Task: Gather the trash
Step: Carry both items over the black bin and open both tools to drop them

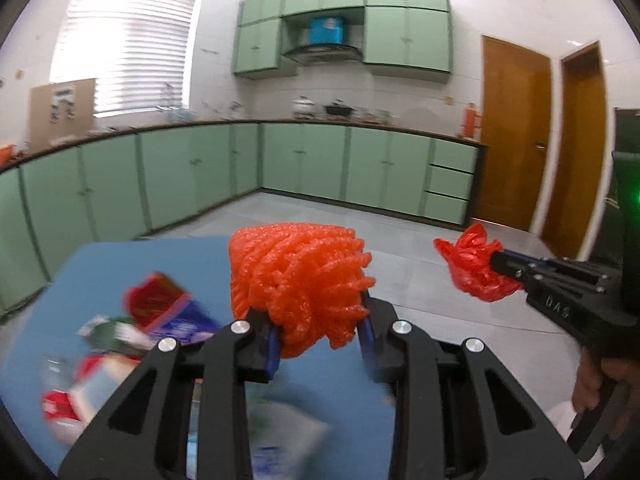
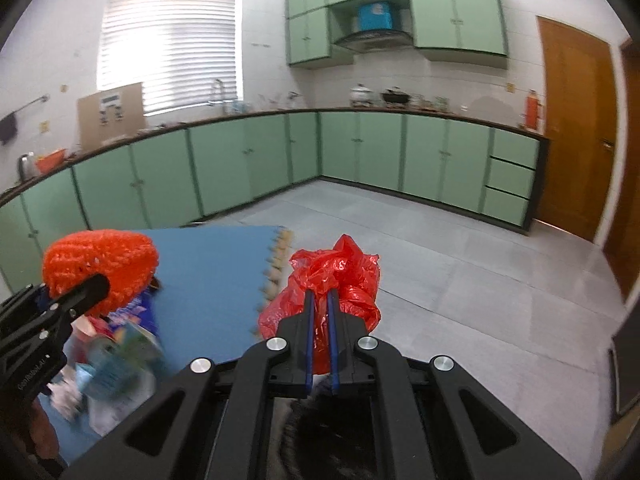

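Note:
My left gripper (image 1: 318, 312) is shut on an orange foam net (image 1: 298, 276), a crumpled mesh bundle bulging above its blue-padded fingers; the same orange foam net (image 2: 100, 264) shows at the left of the right wrist view. My right gripper (image 2: 320, 300) is shut on a crumpled red plastic bag (image 2: 324, 276). In the left wrist view that red plastic bag (image 1: 472, 264) hangs at the tip of the right gripper (image 1: 498, 264), over the grey floor to the right. Both are held in the air above a blue foam mat (image 1: 168, 264).
Blurred wrappers and packets (image 1: 132, 336) lie scattered on the blue mat (image 2: 212, 272). Green base cabinets (image 1: 304, 160) run along the far walls, with wooden doors (image 1: 516, 136) at the right. A hand (image 1: 596, 384) grips the right gripper's handle. Grey tiled floor (image 2: 460, 272) stretches ahead.

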Action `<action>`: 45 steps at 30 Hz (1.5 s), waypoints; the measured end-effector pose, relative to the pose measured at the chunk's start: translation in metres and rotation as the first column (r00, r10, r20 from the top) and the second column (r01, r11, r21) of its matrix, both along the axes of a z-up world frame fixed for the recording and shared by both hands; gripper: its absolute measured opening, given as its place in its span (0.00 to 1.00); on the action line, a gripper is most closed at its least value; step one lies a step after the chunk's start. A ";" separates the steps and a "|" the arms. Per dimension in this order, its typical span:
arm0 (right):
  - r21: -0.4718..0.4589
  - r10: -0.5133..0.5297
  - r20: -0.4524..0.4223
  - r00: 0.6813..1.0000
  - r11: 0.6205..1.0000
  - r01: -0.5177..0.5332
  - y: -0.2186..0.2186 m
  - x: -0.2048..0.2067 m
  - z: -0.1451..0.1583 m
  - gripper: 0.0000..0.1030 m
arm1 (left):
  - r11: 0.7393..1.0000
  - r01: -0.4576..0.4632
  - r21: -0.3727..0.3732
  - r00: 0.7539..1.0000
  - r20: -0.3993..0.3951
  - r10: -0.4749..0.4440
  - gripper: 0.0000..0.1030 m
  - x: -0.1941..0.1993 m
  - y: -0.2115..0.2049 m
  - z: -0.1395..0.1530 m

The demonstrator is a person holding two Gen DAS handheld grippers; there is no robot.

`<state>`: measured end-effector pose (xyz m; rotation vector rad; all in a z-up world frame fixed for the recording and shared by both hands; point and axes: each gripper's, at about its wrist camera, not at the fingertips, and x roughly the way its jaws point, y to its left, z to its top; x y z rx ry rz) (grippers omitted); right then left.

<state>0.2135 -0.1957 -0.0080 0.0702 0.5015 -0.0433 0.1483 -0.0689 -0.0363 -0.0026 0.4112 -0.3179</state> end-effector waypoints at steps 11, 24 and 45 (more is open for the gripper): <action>0.041 -0.150 -0.077 0.986 0.987 0.153 -0.084 -0.019 -0.038 0.06 | 0.974 0.224 -0.034 0.965 -0.132 -0.226 0.30 0.024 -0.104 -0.061; 0.091 -0.149 -0.217 0.965 0.981 0.172 -0.119 0.006 -0.101 0.45 | 0.958 0.279 -0.069 0.928 -0.238 -0.288 0.84 0.049 -0.117 -0.101; 0.084 -0.126 -0.122 0.985 0.987 0.136 -0.084 -0.005 -0.071 0.66 | 0.987 0.159 -0.002 0.980 -0.118 -0.158 0.87 0.011 -0.044 -0.060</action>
